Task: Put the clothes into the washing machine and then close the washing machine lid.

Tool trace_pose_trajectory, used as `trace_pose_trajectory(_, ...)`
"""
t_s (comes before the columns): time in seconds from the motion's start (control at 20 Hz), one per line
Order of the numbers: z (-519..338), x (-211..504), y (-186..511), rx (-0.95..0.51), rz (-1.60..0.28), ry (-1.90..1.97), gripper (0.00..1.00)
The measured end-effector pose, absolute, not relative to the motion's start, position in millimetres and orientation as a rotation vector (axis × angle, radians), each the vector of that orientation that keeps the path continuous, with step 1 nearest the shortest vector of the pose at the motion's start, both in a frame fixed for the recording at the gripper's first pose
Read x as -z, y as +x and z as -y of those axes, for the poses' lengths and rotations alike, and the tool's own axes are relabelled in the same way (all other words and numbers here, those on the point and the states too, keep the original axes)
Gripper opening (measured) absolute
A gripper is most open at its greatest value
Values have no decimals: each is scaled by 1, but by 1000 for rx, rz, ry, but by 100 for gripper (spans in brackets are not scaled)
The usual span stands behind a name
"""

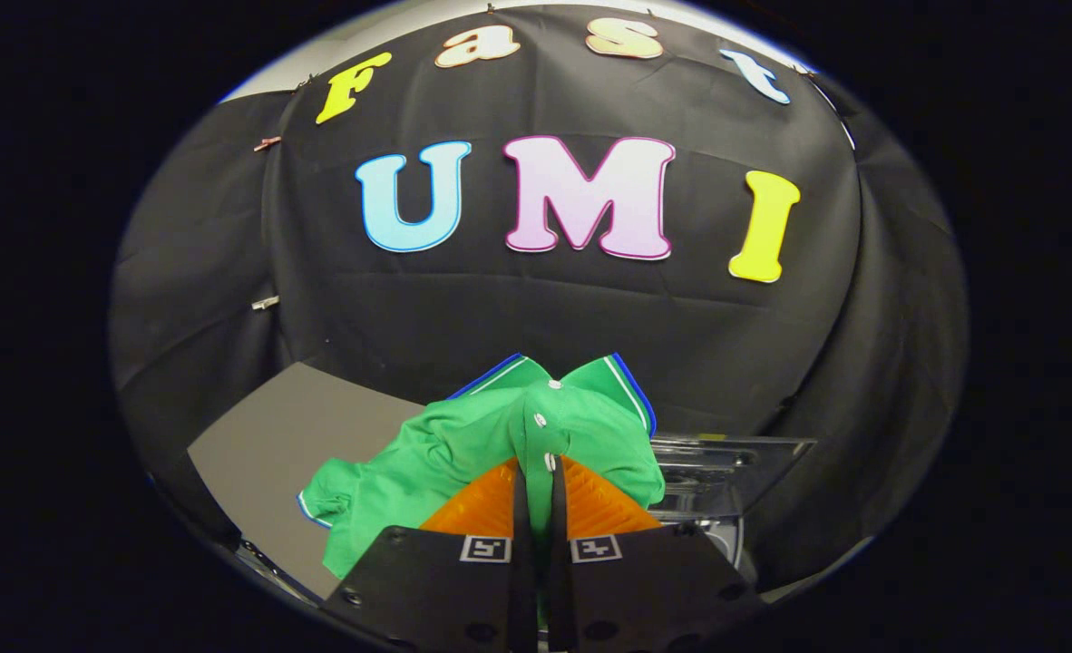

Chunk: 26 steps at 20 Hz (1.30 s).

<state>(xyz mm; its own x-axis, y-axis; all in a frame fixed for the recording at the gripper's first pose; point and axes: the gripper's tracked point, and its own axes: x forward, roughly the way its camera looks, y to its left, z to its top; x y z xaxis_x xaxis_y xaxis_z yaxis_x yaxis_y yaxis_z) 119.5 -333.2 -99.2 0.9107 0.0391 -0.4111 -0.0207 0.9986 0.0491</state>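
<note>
Here the claw point(536, 490) is pinched tight on a green polo shirt point(463, 453), with both orange fingers point(482, 503) pressing the button strip between them. The shirt bunches up just ahead of the fingers, its collar poking up beyond them. A grey table point(273, 435) lies under it, and a clear washing machine lid point(735, 462) stands open on the far side of the shirt.

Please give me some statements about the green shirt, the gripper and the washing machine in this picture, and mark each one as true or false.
1. The gripper is shut on the green shirt. True.
2. The shirt is red. False: it is green with blue and white trim.
3. The shirt has white buttons. True.
4. The washing machine lid is closed. False: the clear lid stands open, just beyond the fingers.
5. The shirt lies flat on the grey table. False: it hangs bunched from the gripper.
</note>
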Motion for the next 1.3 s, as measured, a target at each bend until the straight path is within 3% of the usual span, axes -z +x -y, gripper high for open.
trace_pose_trajectory(0.45, 406, 139, 120, -17, -476, 66, 9)
trace_pose_trajectory(0.95, 411, 255, 120, -110, -667, 90, 9)
trace_pose_trajectory(1.3, 426, 344, 111, -21, -805, 103, 9)
